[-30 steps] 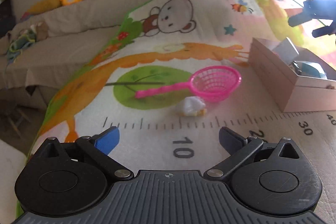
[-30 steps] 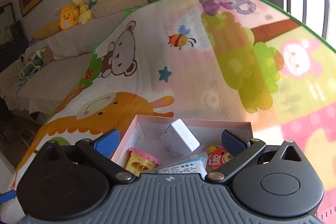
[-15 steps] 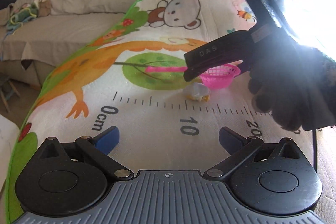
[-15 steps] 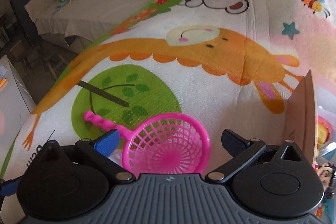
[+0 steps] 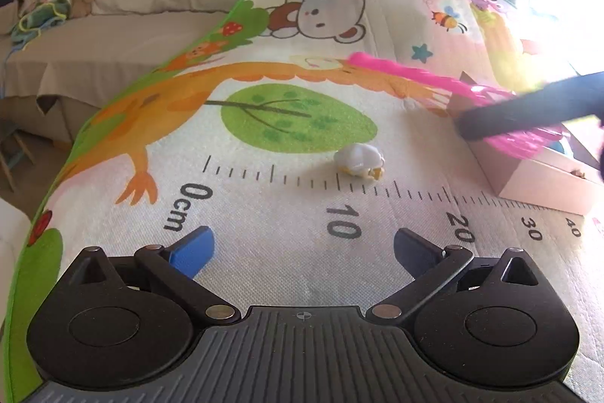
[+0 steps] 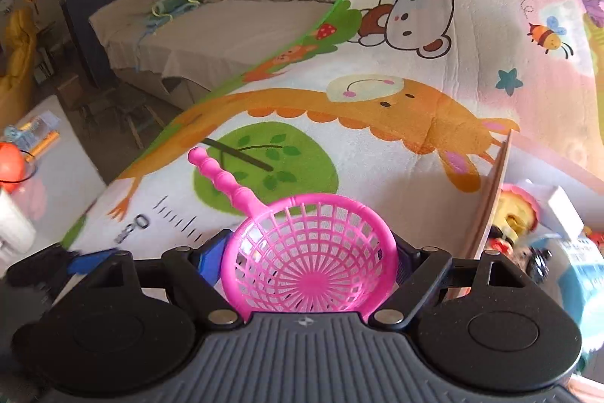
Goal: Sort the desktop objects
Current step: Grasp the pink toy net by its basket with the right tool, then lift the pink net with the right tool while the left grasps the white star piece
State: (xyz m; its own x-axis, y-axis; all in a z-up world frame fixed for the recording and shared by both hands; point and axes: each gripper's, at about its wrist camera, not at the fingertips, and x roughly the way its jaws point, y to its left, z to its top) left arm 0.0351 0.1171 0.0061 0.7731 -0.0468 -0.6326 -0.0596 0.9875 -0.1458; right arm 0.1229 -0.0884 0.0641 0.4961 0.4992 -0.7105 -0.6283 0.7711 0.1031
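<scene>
Cartoon-printed mat [image 5: 264, 252] covers the counter; box [image 6: 494, 199] already holds toys. Right claw [image 6: 307, 253] has just closed on the pink strainer [image 6: 309, 259] (lifted, judging by blur); left claw [image 5: 302, 252] gapes empty; white toy [image 5: 358, 161] remains.

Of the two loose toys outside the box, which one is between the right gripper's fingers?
The pink net scoop sits with its basket between the right gripper fingers, which have just been closing. The small white toy lies alone on the mat.
</scene>
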